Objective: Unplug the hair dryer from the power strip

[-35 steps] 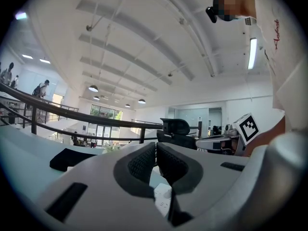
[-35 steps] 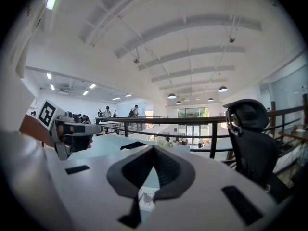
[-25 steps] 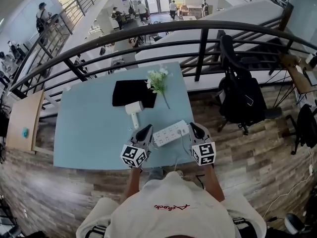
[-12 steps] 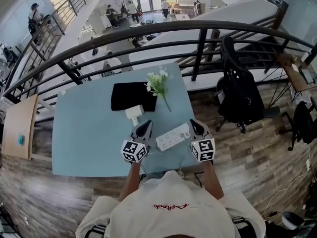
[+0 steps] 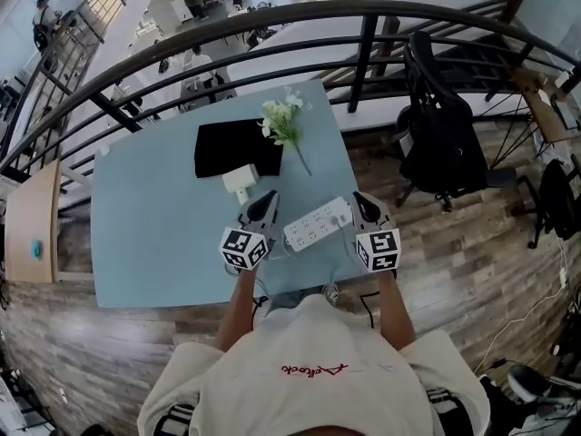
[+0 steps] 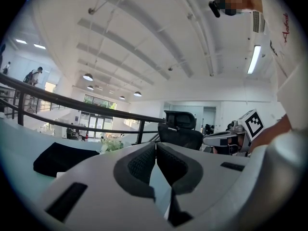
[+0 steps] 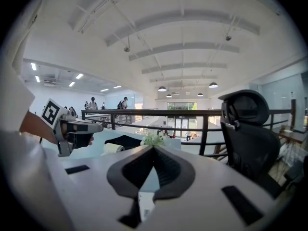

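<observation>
The power strip (image 5: 316, 224) is lying toward the near right corner of the table (image 5: 154, 243), between the left gripper (image 5: 269, 198) on its left and the right gripper (image 5: 361, 200) on its right. The hair dryer (image 5: 238, 182) is sitting just beyond the left gripper, at the near edge of a cloth (image 5: 227, 148). Flowers (image 5: 281, 121) are lying along the cloth's right side. A chair (image 5: 436, 143) is standing on the floor right of the table, and a railing (image 5: 363, 57) is running behind both.

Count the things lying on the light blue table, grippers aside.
4: a black cloth at the far middle, a white hair dryer at its near edge, a sprig of white flowers at its right, a white power strip near the front edge. More may be hidden.
</observation>
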Demonstrator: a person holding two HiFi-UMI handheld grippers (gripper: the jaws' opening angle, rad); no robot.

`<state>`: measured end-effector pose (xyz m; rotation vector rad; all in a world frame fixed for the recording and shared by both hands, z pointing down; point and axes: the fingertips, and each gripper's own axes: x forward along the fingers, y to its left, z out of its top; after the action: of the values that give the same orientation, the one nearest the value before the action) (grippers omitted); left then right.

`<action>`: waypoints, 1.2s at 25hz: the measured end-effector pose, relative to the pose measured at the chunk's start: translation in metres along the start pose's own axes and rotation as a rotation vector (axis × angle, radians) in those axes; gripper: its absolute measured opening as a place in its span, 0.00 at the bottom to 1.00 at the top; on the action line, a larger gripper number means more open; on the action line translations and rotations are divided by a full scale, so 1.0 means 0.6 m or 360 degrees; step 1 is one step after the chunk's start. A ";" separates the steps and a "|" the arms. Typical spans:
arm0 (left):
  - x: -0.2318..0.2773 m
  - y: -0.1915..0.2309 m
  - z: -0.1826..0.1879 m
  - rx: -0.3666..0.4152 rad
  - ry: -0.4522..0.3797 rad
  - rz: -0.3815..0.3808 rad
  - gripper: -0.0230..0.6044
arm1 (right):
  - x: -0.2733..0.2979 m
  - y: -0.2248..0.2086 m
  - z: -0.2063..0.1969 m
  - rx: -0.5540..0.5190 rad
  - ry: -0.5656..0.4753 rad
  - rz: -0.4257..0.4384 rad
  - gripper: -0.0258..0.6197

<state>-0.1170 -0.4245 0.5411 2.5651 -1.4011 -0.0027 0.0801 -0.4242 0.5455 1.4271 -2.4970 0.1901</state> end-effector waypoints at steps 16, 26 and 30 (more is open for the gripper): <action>0.007 -0.016 -0.091 -0.0075 0.0125 -0.0042 0.06 | -0.003 0.039 -0.101 0.0065 0.0172 0.0061 0.07; -0.003 -0.034 -0.150 -0.0094 0.0222 -0.0077 0.06 | -0.014 0.046 -0.139 0.0090 0.0221 0.0050 0.07; -0.002 -0.041 -0.170 -0.0087 0.0269 -0.0099 0.06 | -0.020 0.040 -0.143 0.0069 0.0234 0.0042 0.07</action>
<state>-0.0864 -0.3911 0.6356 2.4978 -1.2424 0.1601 0.0786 -0.3813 0.6244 1.3450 -2.4067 0.3433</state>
